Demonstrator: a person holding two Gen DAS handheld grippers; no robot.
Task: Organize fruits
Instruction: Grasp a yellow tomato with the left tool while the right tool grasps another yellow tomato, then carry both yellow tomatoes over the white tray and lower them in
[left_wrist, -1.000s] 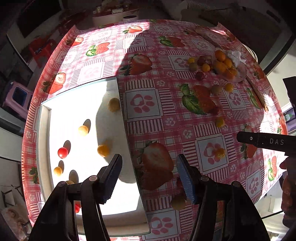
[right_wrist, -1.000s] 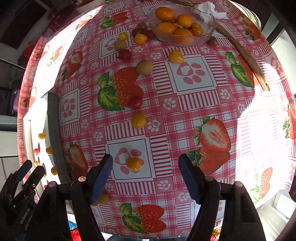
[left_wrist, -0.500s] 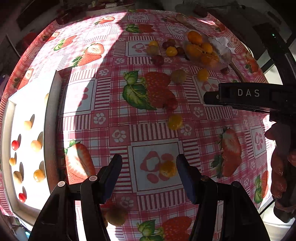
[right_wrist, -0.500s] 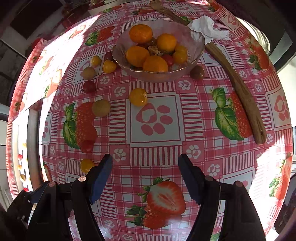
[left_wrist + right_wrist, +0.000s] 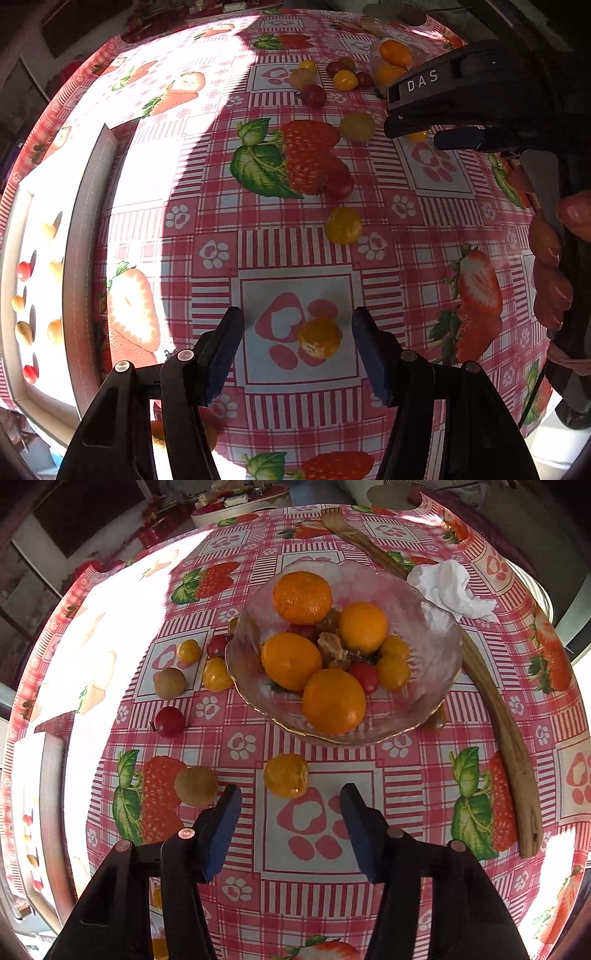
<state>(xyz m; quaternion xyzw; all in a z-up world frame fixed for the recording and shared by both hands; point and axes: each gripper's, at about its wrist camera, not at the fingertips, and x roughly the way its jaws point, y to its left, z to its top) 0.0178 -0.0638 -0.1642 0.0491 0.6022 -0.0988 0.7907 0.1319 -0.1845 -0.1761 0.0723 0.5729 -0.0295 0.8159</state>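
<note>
My left gripper (image 5: pixel 297 332) is open, its blue pads either side of a small orange fruit (image 5: pixel 319 338) lying on the tablecloth. More small fruits lie beyond it: a yellow one (image 5: pixel 343 225) and a red one (image 5: pixel 338 182). My right gripper (image 5: pixel 290 812) is open and empty, just short of a yellow-orange fruit (image 5: pixel 286 775), with a brownish fruit (image 5: pixel 195 786) to its left. A glass bowl (image 5: pixel 436 672) holds oranges and small tomatoes. The right gripper also shows in the left wrist view (image 5: pixel 443 129). A white tray (image 5: pixel 79 258) at the left holds several small fruits.
A long wooden utensil (image 5: pixel 495 716) lies right of the bowl, with a crumpled white tissue (image 5: pixel 450 589) behind it. Loose fruits (image 5: pixel 170 722) sit left of the bowl. The round table (image 5: pixel 399 871) has a strawberry-print cloth; its edge is close on the right.
Both grippers moved forward and right across the table. The left came off the tray to the small orange fruit; the right advanced to the fruit before the bowl. Both stayed open.
</note>
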